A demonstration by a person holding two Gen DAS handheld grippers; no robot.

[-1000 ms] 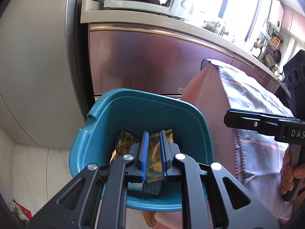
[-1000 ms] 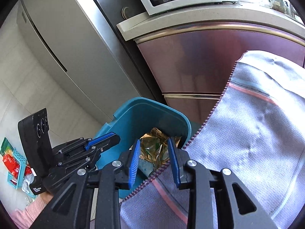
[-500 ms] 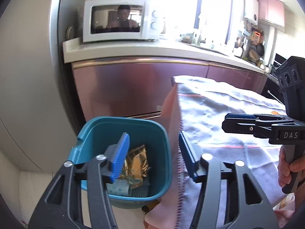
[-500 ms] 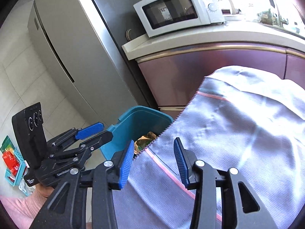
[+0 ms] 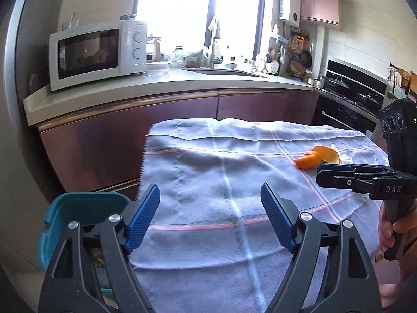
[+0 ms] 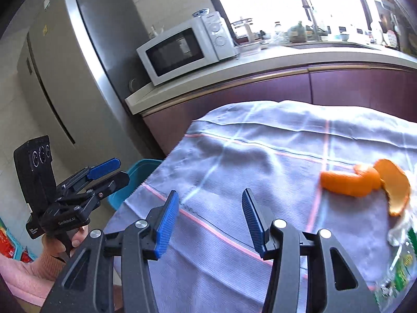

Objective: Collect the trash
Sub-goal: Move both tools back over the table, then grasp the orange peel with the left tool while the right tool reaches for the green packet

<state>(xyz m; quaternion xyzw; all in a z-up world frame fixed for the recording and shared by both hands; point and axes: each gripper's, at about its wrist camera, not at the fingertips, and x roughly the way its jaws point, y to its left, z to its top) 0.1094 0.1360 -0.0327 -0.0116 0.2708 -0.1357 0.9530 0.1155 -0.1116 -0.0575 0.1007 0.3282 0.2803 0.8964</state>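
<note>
Far left, the fridge (image 6: 60,78) stands tall, and beside it the microwave (image 5: 97,54) sits on the counter (image 5: 161,84). Down low, the teal bin (image 5: 78,208) is tucked against the left edge of the table, mostly hidden behind your left gripper (image 5: 209,217). That gripper is spread wide with nothing between its blue pads (image 5: 144,220), hanging over the near left part of the cloth (image 5: 208,161). From the right wrist view you can see it held at the table's left edge, just above the bin's rim.

Moving across, the grey cloth with pink lines covers the table, rumpled in the middle. Your right gripper (image 6: 209,220) is released too, pads apart and bare, pointing over the cloth.

Now to the right: the orange peel (image 6: 365,185) lies on the cloth, two curled pieces touching each other, just ahead and right of your right gripper. In the left wrist view the right gripper's tips sit just in front of that peel. At the far right edge there is a white crumpled scrap (image 6: 401,227) touching the peel, and below it a green-printed wrapper (image 6: 398,268), partly cut off and blurred.
</note>
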